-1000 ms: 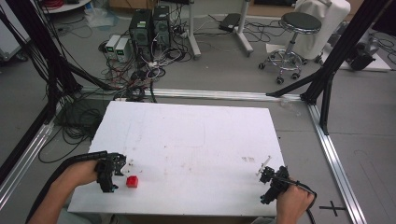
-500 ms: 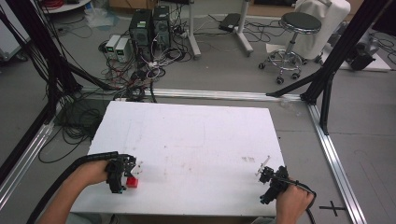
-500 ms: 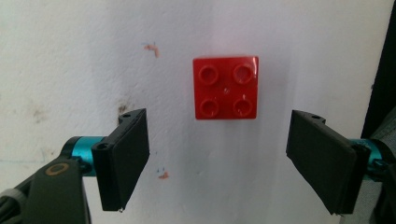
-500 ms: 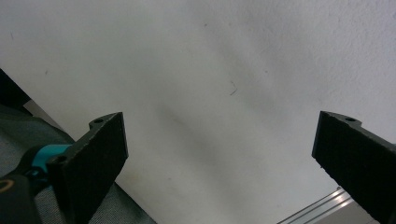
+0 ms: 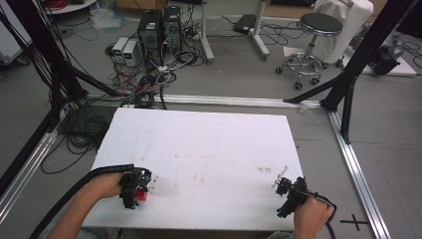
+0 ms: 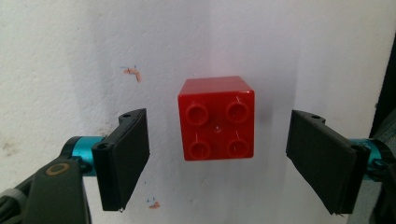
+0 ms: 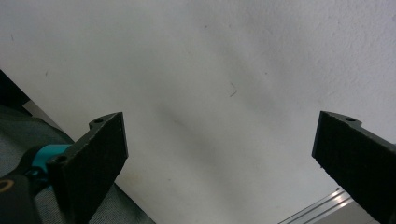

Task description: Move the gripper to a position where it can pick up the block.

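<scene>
Jaws of the left gripper stand released astride the red brick; next, clench. Right gripper released, idle over the desk.

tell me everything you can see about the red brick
The red brick is a small, glossy plastic building block, roughly cubic, with four round studs facing the camera. It sits on the white table near its front left corner, between the open jaws of the left gripper, with a gap on each side.
</scene>
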A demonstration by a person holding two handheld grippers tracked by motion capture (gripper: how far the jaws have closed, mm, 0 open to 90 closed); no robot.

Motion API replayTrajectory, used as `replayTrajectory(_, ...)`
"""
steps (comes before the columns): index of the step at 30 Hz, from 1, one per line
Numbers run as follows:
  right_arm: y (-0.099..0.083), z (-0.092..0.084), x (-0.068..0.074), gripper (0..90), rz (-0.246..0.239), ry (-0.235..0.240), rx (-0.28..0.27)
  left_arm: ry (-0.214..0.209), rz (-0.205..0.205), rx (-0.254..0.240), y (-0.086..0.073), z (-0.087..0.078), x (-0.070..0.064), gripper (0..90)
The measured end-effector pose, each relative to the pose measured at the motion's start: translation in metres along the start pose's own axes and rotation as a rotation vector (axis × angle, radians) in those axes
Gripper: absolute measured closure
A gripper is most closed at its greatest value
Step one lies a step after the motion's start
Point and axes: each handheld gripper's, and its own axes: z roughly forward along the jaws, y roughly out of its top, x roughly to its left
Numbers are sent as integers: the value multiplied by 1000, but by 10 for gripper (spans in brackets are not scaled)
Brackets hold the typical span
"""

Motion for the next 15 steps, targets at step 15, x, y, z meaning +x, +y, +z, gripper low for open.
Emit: replayTrajectory(15,1,0,0,26,-4,3,-5,-12,-17,9,2,3,2,219)
